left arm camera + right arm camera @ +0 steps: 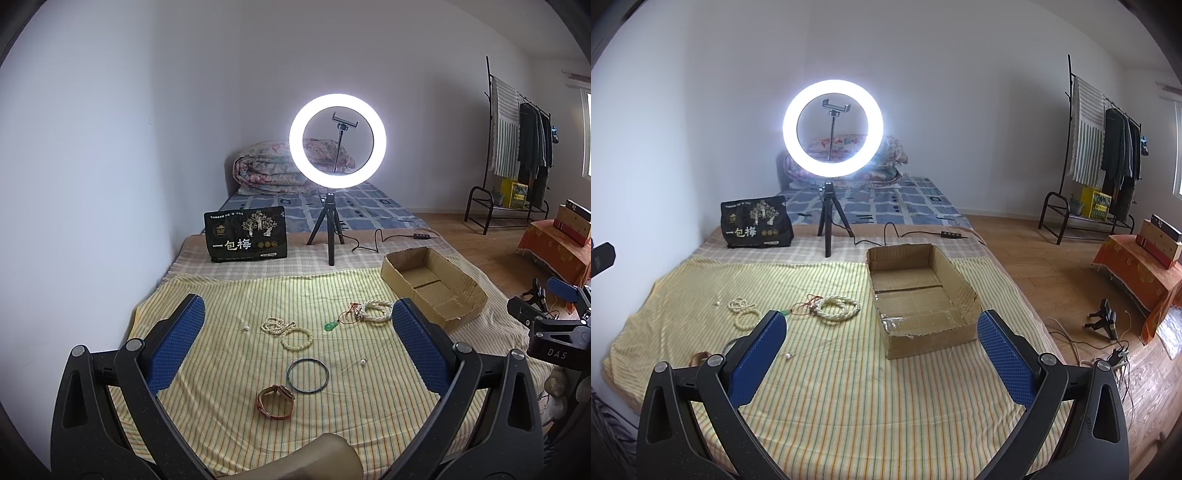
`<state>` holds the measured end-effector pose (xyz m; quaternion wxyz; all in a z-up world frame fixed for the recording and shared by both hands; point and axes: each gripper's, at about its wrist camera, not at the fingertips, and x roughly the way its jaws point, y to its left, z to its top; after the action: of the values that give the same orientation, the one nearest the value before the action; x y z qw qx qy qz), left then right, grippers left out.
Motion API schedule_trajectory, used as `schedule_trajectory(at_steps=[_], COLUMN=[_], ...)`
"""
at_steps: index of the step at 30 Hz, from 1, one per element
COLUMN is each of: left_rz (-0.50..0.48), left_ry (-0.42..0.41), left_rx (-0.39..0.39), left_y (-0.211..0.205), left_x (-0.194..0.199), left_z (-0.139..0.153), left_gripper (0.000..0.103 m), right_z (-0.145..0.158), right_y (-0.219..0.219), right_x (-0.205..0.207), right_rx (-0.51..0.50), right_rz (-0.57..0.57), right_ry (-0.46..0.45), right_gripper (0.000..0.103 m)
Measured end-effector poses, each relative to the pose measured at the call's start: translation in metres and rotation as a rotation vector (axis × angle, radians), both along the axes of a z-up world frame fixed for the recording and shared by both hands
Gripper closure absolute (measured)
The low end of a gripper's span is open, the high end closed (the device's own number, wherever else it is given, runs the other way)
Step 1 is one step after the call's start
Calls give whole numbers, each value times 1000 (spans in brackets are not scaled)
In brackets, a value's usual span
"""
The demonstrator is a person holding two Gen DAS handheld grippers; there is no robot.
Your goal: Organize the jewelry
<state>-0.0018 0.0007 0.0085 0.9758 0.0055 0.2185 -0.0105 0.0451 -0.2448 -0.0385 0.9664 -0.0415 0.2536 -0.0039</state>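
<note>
Seemingly nothing has been sorted yet. From the left wrist view, the left gripper [297,326] hangs above the striped cloth [229,295] on the bed, jaws released and spread wide, grasping nothing. Framed between its blue pads [177,343] lies most of the jewelry: a leather watch [275,401] nearest, a thin bangle [307,375] just beyond and beside it, then a loose bead bracelet [286,332] with a single pearl [244,328] to its left and another pearl [363,363] to the right of the bangle. Farther off, a green pendant [330,326] on a red cord touches a coiled pearl strand [376,311]. The pieces are spread apart, likely so each can be picked singly. An open cardboard box [436,284] sits at the right of the cloth, probably the destination. The right gripper [546,325] shows at the frame's right edge.

From the right wrist view, the right gripper [882,328] is also released, jaws wide with nothing between them, aimed over the box's [923,295] near wall. The box looks empty. The pearl strand [836,308] and pendant cord lie left of the box, apart from it; the bead bracelet [744,314] is farther left. A lit ring light [833,127] on a tripod stands behind, facing the cloth to illuminate it.
</note>
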Motion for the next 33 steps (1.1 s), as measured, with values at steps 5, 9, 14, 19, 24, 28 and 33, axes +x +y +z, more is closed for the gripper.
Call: schedule_trajectory(at_steps=[5,9,14,19,24,28,33], left_rz=[1,5,8,15,26,38,51], left_ry=[3,4,12,19,36,58,96], left_rx=[0,-1,-1,5,13,20,31], left_y=[0,-1,-1,2,10,20,37], left_x=[0,1,2,4,6,10,18], left_z=[0,0,-3,-6,-9,-13,-19], left_gripper=[0,0,0,0,0,0,0], right_z=[0,0,0,0,0,1,4], right_y=[0,1,1,2,4,6,10], right_x=[0,0,-1,-1,-1,-2,-3], right_rx=[-2,-8,-14,-18,-26,-36,-43], right_rz=[-1,-5,-9,-12,-20,-29,-34], right_ry=[-1,-3,-2,-4,-2,1,10], right_gripper=[0,0,0,0,0,0,0])
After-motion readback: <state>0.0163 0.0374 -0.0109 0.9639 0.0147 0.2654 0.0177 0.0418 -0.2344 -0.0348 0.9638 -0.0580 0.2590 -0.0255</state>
